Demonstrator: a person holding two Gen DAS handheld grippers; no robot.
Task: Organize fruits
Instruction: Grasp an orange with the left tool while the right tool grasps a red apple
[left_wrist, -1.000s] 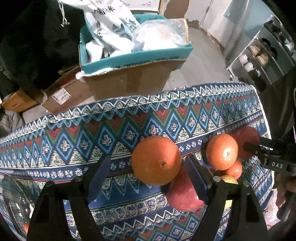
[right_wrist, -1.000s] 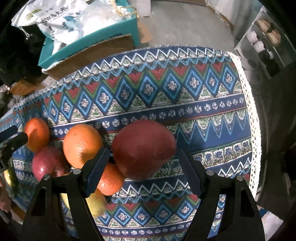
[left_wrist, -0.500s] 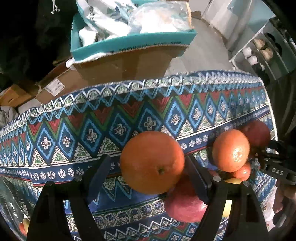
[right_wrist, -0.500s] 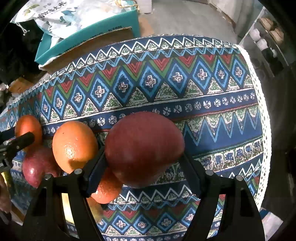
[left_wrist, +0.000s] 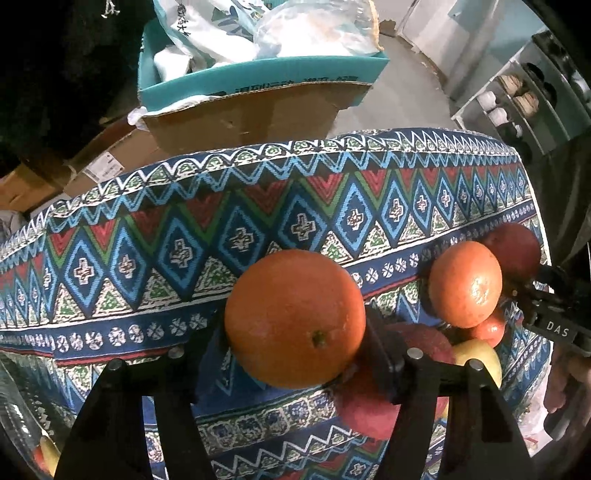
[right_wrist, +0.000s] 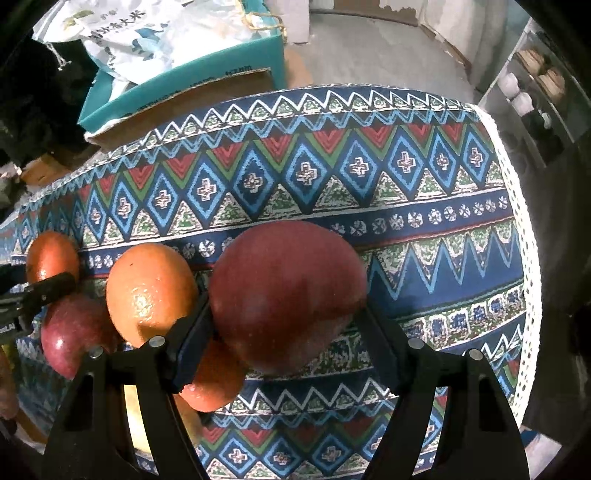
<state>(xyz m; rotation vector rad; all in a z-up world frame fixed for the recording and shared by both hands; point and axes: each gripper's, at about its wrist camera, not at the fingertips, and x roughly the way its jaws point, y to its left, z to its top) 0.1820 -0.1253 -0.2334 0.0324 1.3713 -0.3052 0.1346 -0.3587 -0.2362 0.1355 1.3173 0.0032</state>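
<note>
My left gripper (left_wrist: 291, 332) is shut on a large orange (left_wrist: 294, 318) and holds it above the patterned tablecloth (left_wrist: 184, 240). My right gripper (right_wrist: 286, 321) is shut on a dark red apple (right_wrist: 288, 295), also held above the cloth. Between them lies a pile of fruit: a second orange (right_wrist: 151, 293), a small tangerine (right_wrist: 212, 380), a red apple (right_wrist: 75, 332) and a yellow fruit (left_wrist: 480, 360). The right gripper and its apple show at the right edge of the left wrist view (left_wrist: 517, 251).
An open cardboard box with teal trim (left_wrist: 258, 88) full of bags stands on the floor beyond the table's far edge. White shelves with jars (left_wrist: 517, 99) stand at the far right. The cloth's lace edge (right_wrist: 524, 295) marks the table's right side.
Both grippers have closed on their fruit and lifted it. The orange and the apple now look larger and sit higher against the cloth.
</note>
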